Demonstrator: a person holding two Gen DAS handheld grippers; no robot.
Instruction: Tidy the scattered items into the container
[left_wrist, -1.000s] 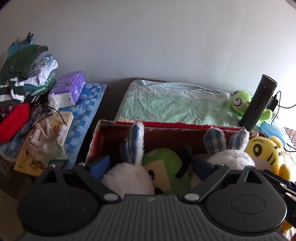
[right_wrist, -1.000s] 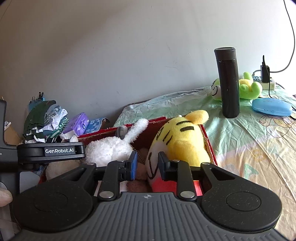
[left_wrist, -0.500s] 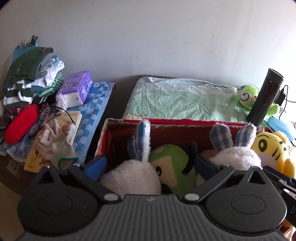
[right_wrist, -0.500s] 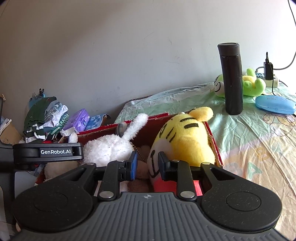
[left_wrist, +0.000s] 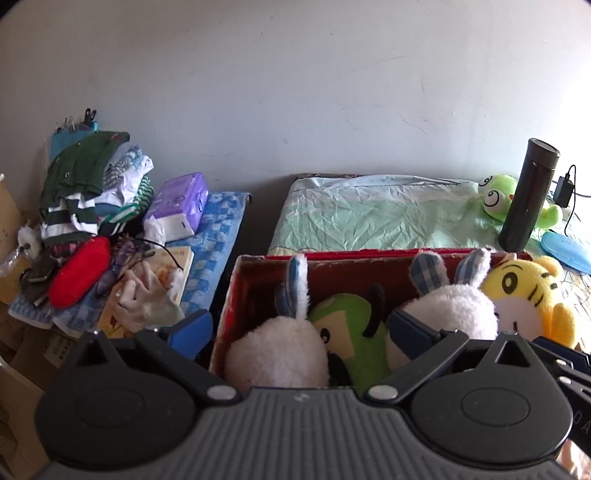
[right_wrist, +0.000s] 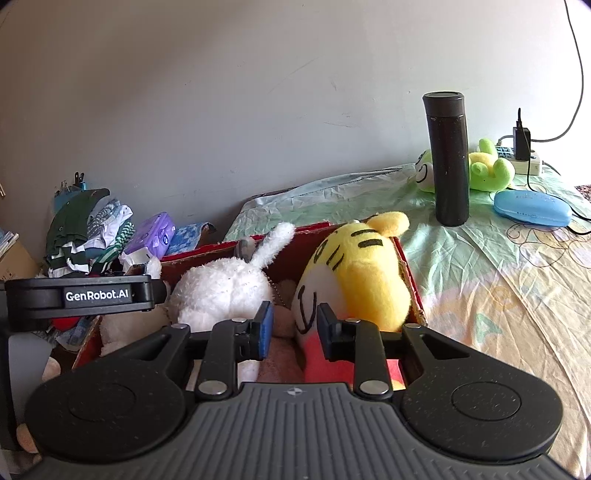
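A red box (left_wrist: 369, 254) on the bed holds two white rabbit plushes (left_wrist: 277, 350) (left_wrist: 450, 314) and a green plush (left_wrist: 347, 325). My left gripper (left_wrist: 299, 325) hangs wide open above the near rabbit, pads off it. In the right wrist view its black body (right_wrist: 81, 295) shows at the left of the red box (right_wrist: 207, 254). My right gripper (right_wrist: 294, 325) is shut narrowly on the yellow tiger plush (right_wrist: 362, 273) at the box's right end (left_wrist: 524, 291). A green frog plush (right_wrist: 487, 166) lies far back on the sheet.
A tall black flask (right_wrist: 448, 158) and a blue case (right_wrist: 532, 208) stand near the frog, with a power strip (right_wrist: 524, 162) and cables behind. Left of the bed, a blue checked cloth (left_wrist: 221, 236) carries folded clothes (left_wrist: 85, 192), a purple tissue pack (left_wrist: 181, 203), a red pouch (left_wrist: 79, 277) and a book.
My left gripper has risen and drawn back from the box, its jaws spreading a little wider, leaving the near rabbit in the box. The right gripper and the tiger have barely moved.
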